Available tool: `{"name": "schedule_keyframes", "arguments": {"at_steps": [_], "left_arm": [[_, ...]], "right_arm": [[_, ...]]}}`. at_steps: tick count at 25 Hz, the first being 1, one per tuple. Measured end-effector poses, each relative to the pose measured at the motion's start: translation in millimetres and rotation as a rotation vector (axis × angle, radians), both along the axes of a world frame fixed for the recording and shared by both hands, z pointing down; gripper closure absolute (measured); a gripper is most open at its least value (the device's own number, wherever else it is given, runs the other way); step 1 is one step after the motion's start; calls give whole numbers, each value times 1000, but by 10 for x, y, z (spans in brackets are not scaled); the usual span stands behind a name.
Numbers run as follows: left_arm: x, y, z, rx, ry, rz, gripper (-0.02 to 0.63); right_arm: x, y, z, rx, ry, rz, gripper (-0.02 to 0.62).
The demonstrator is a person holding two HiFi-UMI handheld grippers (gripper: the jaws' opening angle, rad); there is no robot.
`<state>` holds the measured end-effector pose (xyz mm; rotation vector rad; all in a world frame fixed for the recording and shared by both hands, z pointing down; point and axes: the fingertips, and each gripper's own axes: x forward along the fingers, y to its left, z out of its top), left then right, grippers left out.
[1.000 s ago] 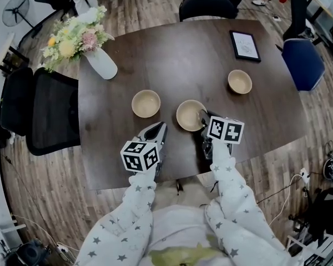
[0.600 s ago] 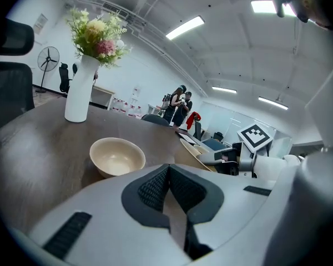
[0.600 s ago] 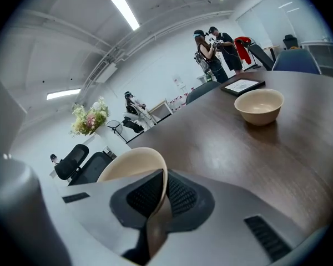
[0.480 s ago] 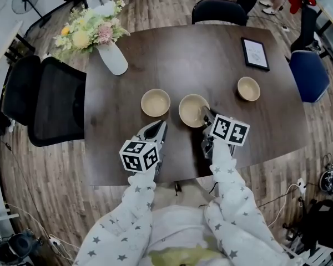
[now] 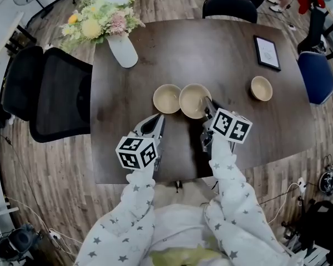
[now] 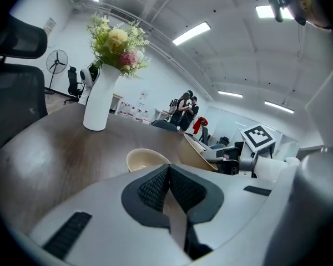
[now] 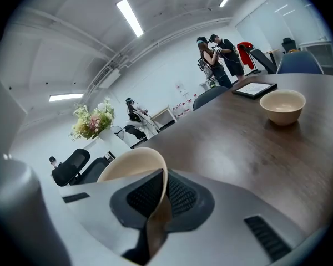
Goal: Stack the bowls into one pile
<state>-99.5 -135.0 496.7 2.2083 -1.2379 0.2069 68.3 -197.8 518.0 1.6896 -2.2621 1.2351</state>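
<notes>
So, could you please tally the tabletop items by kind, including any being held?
Bowls: 3
Vase of flowers: 1
Black-framed panel: 1
Total: 5

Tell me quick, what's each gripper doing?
Left gripper: closed, holding nothing.
Right gripper: closed on the rim of a round beige bowl.

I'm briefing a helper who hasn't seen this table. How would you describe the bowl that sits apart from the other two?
On the dark table, look to the right end, near the black-framed panel. The beige bowl there stands alone; mid-table, a resting bowl sits beside a tilted bowl pinched by the right tool.
</notes>
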Motion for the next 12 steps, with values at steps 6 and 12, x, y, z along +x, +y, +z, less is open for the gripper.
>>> {"name": "schedule_keyframes", "arguments": {"at_steps": [6, 12], "left_arm": [[-217, -48, 118, -18, -5, -19, 581], [-359, -132, 190, -24, -12, -13, 581]], "right_arm": [[-265, -162, -23, 38, 18, -17, 563], [-597, -329, -4, 56, 35, -70, 563]]}}
